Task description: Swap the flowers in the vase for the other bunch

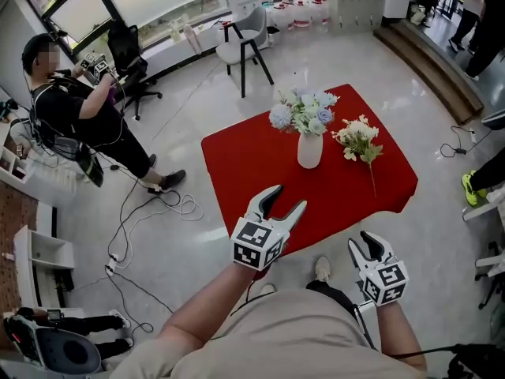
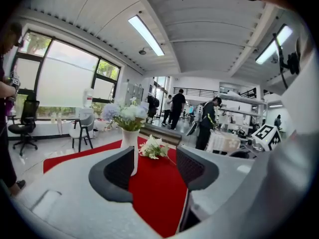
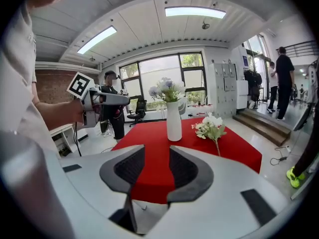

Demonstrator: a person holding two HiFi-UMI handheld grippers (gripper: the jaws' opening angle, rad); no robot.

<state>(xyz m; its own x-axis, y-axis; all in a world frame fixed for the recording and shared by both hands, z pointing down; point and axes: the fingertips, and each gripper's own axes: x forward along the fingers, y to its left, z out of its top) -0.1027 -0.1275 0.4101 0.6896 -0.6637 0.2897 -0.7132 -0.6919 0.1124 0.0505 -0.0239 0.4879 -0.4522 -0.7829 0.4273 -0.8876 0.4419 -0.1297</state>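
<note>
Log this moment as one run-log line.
phase: pre-swap | left gripper: open, empty | right gripper: open, empty | vase: upright, holds blue-white bunch | other bunch: lying on red table beside vase

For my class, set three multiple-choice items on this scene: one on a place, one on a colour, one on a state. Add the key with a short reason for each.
1. Where is the loose bunch relative to the vase?
A. Inside it. B. Beside it, on the tablecloth. C. Under it.

2. What colour is the vase?
A. White. B. Red. C. Blue.

3. What do the left gripper and right gripper hold?
A. A bunch each. B. The vase. C. Nothing; both are open.

Key:
1 B: it lies flat on the cloth, apart from the vase.
2 A: it shows white against the red cloth.
3 C: each gripper view shows jaws apart with nothing between them.
</note>
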